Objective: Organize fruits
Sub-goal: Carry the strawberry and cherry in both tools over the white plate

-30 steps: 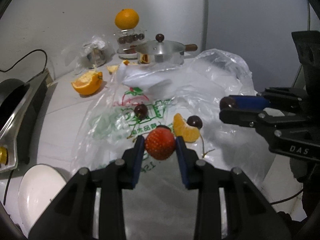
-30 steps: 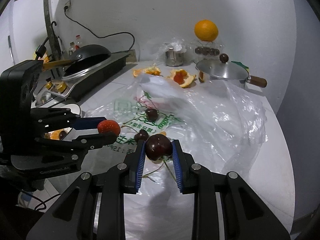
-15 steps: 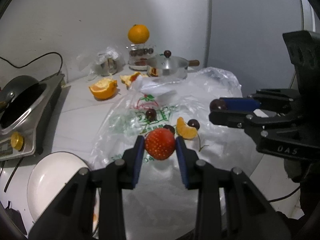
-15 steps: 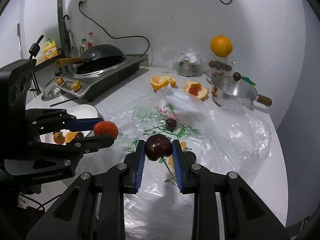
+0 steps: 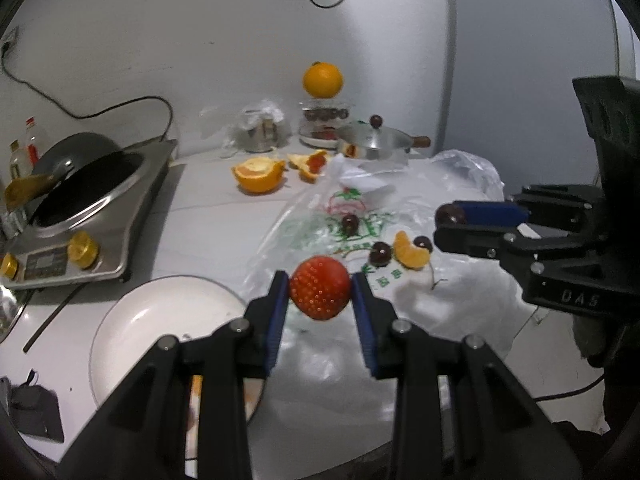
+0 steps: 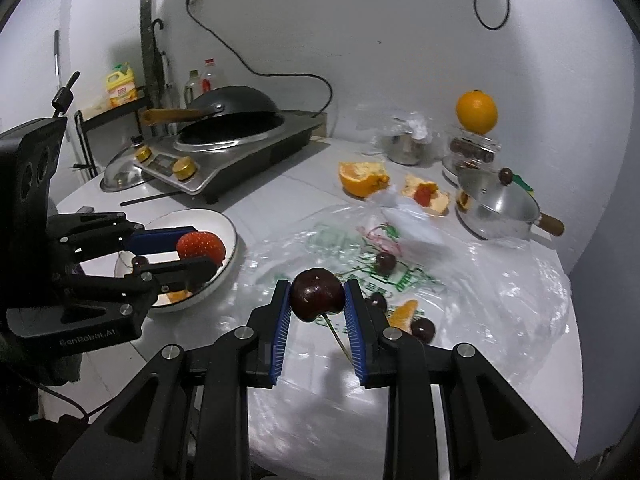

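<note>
Left gripper (image 5: 320, 292) pinching a strawberry (image 5: 319, 293); right gripper (image 6: 317, 295) pinching a cherry (image 6: 317, 294). Both held above the plastic bag (image 6: 480, 280), near the white plate (image 6: 230, 240). Likely mid-carry; next, lowering over the plate and releasing gently.

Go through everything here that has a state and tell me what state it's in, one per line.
left gripper: shut on the strawberry
right gripper: shut on a cherry
saucepan: lid on
white plate: holds fruit pieces
plastic bag: spread flat, three cherries and an orange segment on it
whole orange: unpeeled, atop a glass jar
</note>
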Demonstrator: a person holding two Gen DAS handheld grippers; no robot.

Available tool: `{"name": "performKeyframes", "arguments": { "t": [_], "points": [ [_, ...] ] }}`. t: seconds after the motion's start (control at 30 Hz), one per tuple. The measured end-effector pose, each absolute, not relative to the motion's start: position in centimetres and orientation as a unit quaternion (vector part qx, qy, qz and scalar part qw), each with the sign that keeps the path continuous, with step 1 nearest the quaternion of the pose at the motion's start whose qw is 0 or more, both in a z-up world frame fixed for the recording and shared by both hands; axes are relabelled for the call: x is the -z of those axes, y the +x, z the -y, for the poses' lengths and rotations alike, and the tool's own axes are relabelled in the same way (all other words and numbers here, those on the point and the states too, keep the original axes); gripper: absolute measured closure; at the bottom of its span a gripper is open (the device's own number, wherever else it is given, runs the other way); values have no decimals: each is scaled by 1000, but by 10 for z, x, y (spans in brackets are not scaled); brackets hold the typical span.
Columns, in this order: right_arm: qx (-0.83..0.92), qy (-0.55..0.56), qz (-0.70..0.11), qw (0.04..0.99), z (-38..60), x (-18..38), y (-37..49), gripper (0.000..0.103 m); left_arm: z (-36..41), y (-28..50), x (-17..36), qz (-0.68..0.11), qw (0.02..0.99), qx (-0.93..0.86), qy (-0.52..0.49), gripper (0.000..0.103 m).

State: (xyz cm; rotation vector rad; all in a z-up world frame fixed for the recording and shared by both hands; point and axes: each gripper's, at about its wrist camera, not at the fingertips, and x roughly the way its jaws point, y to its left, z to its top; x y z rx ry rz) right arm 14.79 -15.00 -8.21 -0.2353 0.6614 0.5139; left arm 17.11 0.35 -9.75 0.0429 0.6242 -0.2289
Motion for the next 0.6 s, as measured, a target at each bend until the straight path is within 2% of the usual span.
{"name": "performKeyframes", "arguments": {
  "t": [0.6],
  "points": [
    [-286, -130, -322, 893, 105, 86, 150, 75, -63, 151, 109, -306, 951, 48, 0, 70]
  ]
}}
